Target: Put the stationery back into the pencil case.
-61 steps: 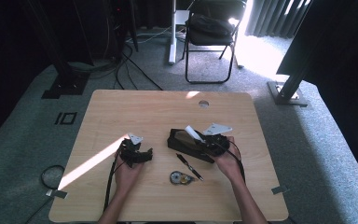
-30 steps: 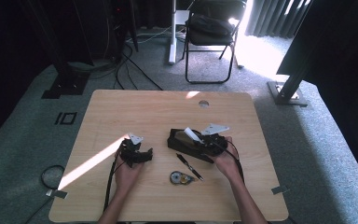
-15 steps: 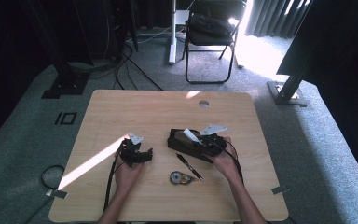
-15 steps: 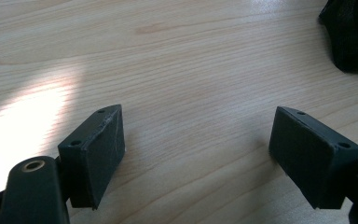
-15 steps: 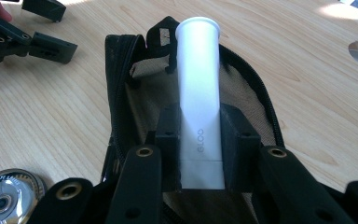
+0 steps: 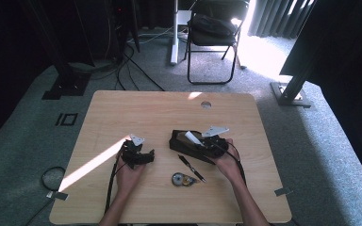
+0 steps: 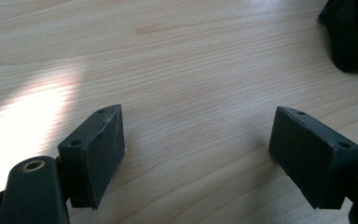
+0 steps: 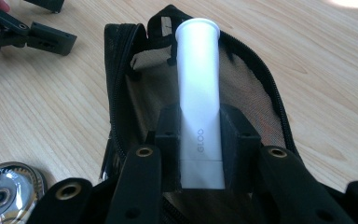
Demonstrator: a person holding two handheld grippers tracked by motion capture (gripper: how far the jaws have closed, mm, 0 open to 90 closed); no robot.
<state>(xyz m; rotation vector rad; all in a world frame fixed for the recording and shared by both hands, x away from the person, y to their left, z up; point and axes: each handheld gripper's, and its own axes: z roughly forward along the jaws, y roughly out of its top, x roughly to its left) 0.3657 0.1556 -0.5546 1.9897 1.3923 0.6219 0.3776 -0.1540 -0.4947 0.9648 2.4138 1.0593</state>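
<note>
A: High view — where does the white glue tube lie?

B: Centre right of the frame, clamped in the right gripper and poised over the open black pouch on the wooden table. The left gripper rests left of centre, apart from the pouch. A pen and a tape roll lie below.

A: Left gripper view?

B: Jaws stand wide apart over bare table, nothing between; the pouch darkens the upper right corner.

A: Right gripper view?

B: Both pads press the glue tube, its long axis running straight up the frame into the pouch mouth, the mesh lining directly beneath. The right hand looks best placed to lower it in.
</note>
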